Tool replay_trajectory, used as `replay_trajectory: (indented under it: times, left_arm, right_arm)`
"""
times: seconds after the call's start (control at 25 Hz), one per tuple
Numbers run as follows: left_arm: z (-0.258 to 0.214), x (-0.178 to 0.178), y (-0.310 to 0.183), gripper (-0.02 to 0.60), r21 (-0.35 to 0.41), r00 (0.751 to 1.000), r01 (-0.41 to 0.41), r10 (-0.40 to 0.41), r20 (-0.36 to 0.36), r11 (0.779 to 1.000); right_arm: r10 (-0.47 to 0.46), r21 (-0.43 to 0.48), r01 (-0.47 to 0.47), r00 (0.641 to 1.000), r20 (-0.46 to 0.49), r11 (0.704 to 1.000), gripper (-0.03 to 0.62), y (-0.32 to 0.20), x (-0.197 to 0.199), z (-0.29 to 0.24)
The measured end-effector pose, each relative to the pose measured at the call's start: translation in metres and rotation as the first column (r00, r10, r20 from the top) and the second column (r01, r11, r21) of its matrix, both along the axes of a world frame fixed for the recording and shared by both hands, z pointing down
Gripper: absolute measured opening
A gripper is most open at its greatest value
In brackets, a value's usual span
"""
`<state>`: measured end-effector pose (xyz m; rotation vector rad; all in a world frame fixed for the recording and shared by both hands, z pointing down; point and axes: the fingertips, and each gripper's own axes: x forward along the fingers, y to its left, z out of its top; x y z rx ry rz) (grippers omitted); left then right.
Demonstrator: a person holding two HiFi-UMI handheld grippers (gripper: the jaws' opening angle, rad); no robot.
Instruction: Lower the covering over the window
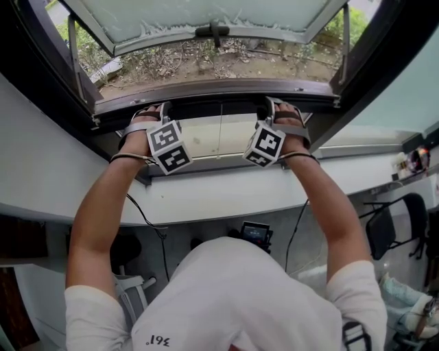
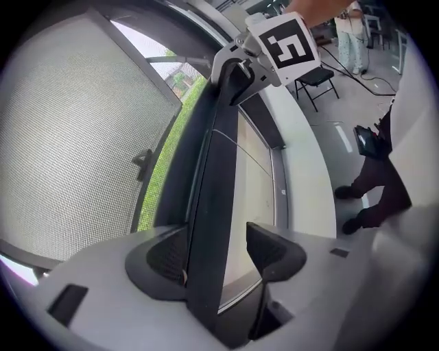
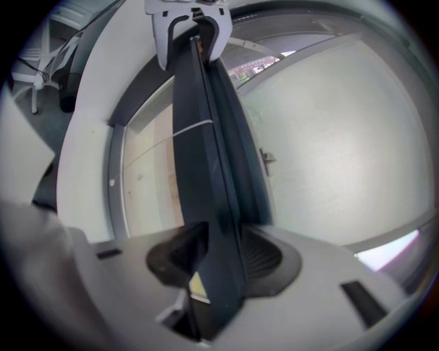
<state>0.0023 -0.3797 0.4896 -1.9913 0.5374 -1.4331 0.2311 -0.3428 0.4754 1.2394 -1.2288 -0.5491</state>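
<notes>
I have both hands up at the window frame (image 1: pixel 206 88). They are set wide apart on the covering's dark rail (image 1: pixel 219 108) so that it should come down level rather than skewing to one side.

The right hand-held gripper (image 3: pixel 216 257) is clamped on the rail, with a pad pressed to each face. This is the grip I'd rely on for the pull.

The left hand-held gripper (image 2: pixel 216 257) only straddles the rail. One pad lies against it, while the other stands off with a sliver of light between, so I judge it to be guiding more than gripping.

The rail runs across the near edge of the opening. A pale sheet (image 1: pixel 219 137) lies just beside it, and I take that to be the covering itself. The sash (image 1: pixel 206 17) is swung outward, clear of the rail's path.
</notes>
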Motion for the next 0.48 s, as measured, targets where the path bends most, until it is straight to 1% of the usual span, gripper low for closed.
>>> replay_trajectory:
  times: [0.12,0.24,0.32,0.48]
  left_arm:
    - [0.0001,0.0015,-0.0017,0.262,0.022,1.000,-0.001,0.002,-0.019,1.000]
    - [-0.0016,0.0028,-0.0039,0.262,0.020,0.999,0.004,-0.003,-0.036,1.000]
    - [-0.0012,0.0036,-0.0037,0.262,0.016,0.999,0.009,-0.008,-0.046,1.000]
    - [-0.0010,0.0062,-0.0058,0.262,0.062,0.999,0.020,-0.017,-0.047,0.998]
  right_arm:
    - [0.003,0.017,-0.002,0.999,-0.041,1.000,0.144,-0.0008,0.0017,0.0007]
    - [-0.009,0.025,0.011,0.997,-0.075,1.000,0.142,-0.0037,0.0030,-0.0034]
    - [-0.008,0.015,0.009,0.998,-0.057,1.000,0.109,-0.0041,0.0034,-0.0058]
    - [0.011,-0.008,-0.011,1.000,-0.017,1.000,0.110,-0.0036,0.0047,-0.0064]
